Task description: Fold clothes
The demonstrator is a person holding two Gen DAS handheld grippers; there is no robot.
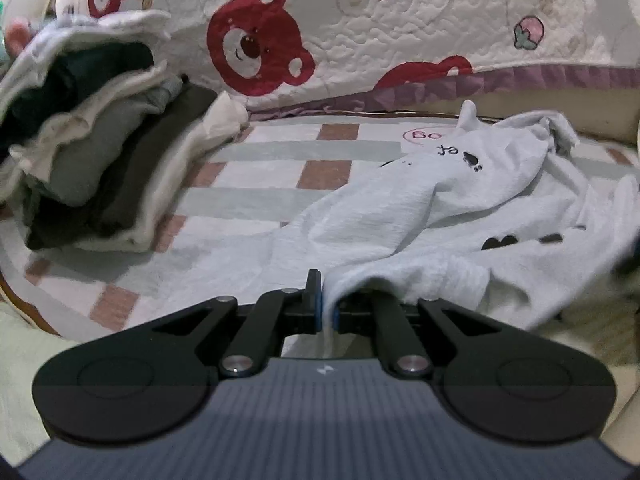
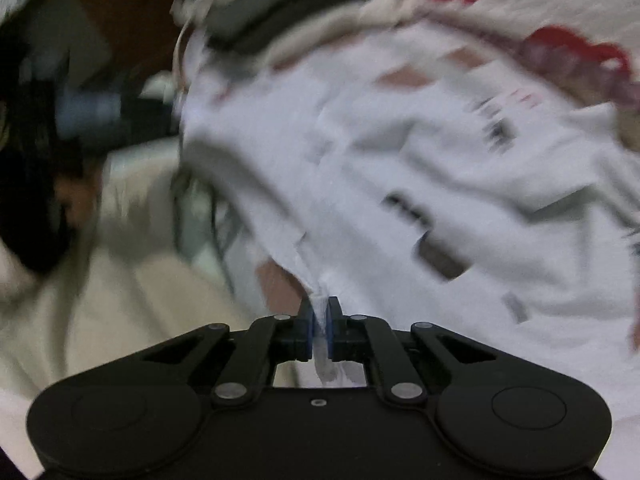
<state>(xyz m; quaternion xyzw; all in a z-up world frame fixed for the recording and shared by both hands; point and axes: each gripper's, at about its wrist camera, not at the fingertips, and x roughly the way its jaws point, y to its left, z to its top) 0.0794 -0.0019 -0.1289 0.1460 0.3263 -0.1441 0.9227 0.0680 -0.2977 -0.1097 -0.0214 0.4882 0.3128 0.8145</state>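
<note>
From the left wrist we see our left gripper [image 1: 326, 312] held low and level over the checked sheet [image 1: 256, 184], its jaws pinched nearly together on a near edge of the white shirt [image 1: 420, 216]. The shirt sprawls rumpled across the sheet to the right, while a stack [image 1: 100, 168] of folded clothes sits well apart at left, below the bear quilt [image 1: 360, 40].

From the right wrist, badly blurred, our right gripper [image 2: 319, 328] is likewise clamped on a bunched shirt [image 2: 400, 168] edge, and the view looks tilted.

We judge the step in hand to be spreading or folding this shirt with both edges held. Which of the two, the pictures do not settle; either calls for keeping both pinches firm and the cloth taut between them.
</note>
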